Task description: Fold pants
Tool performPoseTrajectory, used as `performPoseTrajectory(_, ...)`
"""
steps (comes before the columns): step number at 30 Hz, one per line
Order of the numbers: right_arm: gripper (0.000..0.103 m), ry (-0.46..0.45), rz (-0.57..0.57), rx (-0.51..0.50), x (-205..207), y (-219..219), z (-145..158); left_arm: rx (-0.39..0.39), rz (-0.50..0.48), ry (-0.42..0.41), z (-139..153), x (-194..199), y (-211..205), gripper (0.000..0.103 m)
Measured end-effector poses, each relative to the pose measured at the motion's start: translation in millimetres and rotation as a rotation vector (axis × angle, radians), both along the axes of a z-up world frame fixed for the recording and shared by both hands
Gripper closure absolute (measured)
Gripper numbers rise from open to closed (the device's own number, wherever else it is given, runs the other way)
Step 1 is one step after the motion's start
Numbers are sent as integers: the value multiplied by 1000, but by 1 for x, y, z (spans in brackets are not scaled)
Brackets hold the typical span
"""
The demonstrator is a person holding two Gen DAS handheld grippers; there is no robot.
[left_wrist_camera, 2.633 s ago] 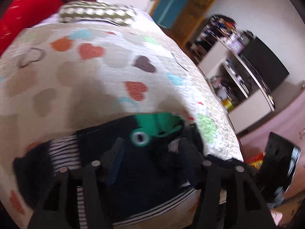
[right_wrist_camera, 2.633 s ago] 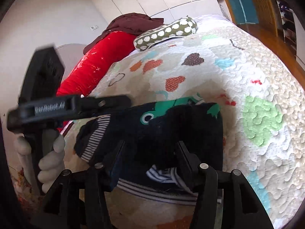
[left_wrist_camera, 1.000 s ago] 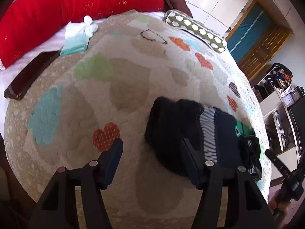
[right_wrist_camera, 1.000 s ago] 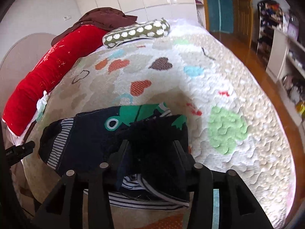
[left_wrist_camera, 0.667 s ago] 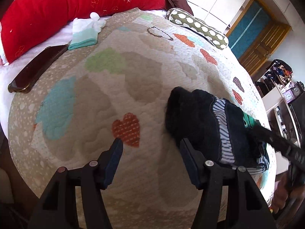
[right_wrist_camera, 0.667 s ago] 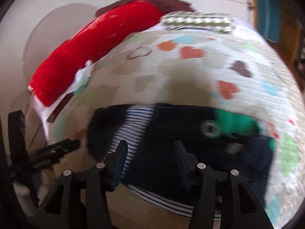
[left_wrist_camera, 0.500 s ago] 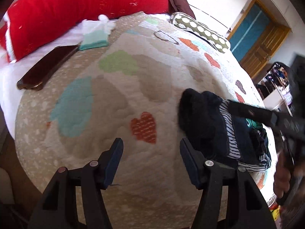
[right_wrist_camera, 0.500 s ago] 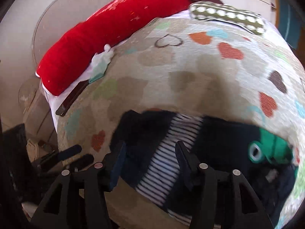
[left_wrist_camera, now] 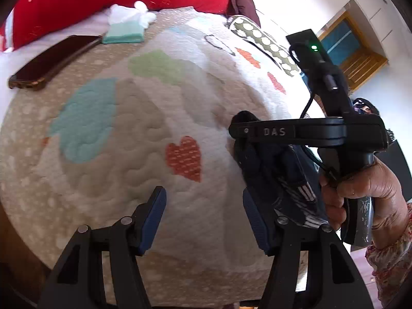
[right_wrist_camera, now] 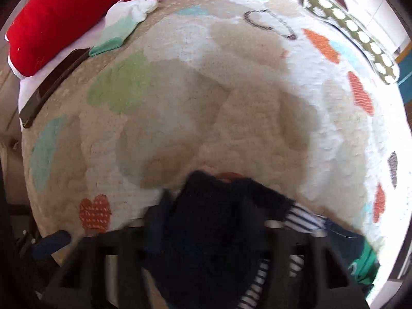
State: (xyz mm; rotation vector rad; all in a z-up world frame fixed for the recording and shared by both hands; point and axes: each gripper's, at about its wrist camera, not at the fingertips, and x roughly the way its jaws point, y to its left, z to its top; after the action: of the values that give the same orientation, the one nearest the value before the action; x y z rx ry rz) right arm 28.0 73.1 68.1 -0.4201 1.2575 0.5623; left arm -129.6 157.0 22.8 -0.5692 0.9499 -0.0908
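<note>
The dark navy pants (left_wrist_camera: 273,170) with striped trim lie bunched near the front right edge of the heart-patterned quilt (left_wrist_camera: 144,139). My left gripper (left_wrist_camera: 203,208) is open and empty, hovering over bare quilt just left of the pants. The right gripper (left_wrist_camera: 239,131) shows in the left wrist view, held by a hand, with one finger lying across the pants' top end. In the right wrist view the pants (right_wrist_camera: 226,221) fill the space between my blurred right fingers (right_wrist_camera: 154,221), jaws apart; the green frog print (right_wrist_camera: 365,262) shows at the far right.
A red bolster (left_wrist_camera: 103,2) lies along the far side. A dark phone (left_wrist_camera: 51,61), a folded white-and-mint cloth (left_wrist_camera: 126,25) and a green dotted pillow (left_wrist_camera: 265,43) lie on the bed. The bed's edge runs close below both grippers.
The right gripper has swung left and down over the waist end of the pants. The left gripper has backed off to the left, clear of the pants.
</note>
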Motion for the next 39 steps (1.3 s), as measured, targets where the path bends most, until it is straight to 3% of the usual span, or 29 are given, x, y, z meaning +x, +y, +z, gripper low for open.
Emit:
performPoseTrajectory(3, 77, 13, -13, 51, 2, -13, 6, -18, -20, -8, -3, 9, -10, 42)
performPoseTrajectory(9, 79, 21, -60, 170, 2, -38, 29, -21, -77, -27, 0, 36, -35, 44)
performPoseTrajectory(10, 79, 16, -69, 191, 2, -42, 35, -27, -90, -23, 0, 40, -38, 49)
performPoseTrajectory(12, 79, 9, -86, 240, 2, -46, 45, -37, -125, 0, -1, 49, -47, 87)
performPoseTrajectory(14, 79, 10, -108, 305, 1, -61, 54, -41, -157, 21, -2, 56, -58, 96)
performPoseTrajectory(20, 79, -3, -211, 483, -6, -125, 71, -32, -248, -14, 27, 52, -102, 97)
performPoseTrajectory(27, 79, -58, -374, 653, -33, -238, 85, -15, -413, -64, 58, 47, -173, 92)
performPoseTrajectory(30, 79, -80, -451, 661, -42, -286, 80, -11, -449, -54, 58, 44, -192, 81)
performPoseTrajectory(35, 78, -95, -601, 595, -49, -354, 56, 10, -452, -13, 48, 42, -200, 81)
performPoseTrajectory(39, 74, -104, -636, 610, -58, -373, 50, 10, -432, 13, 46, 43, -195, 80)
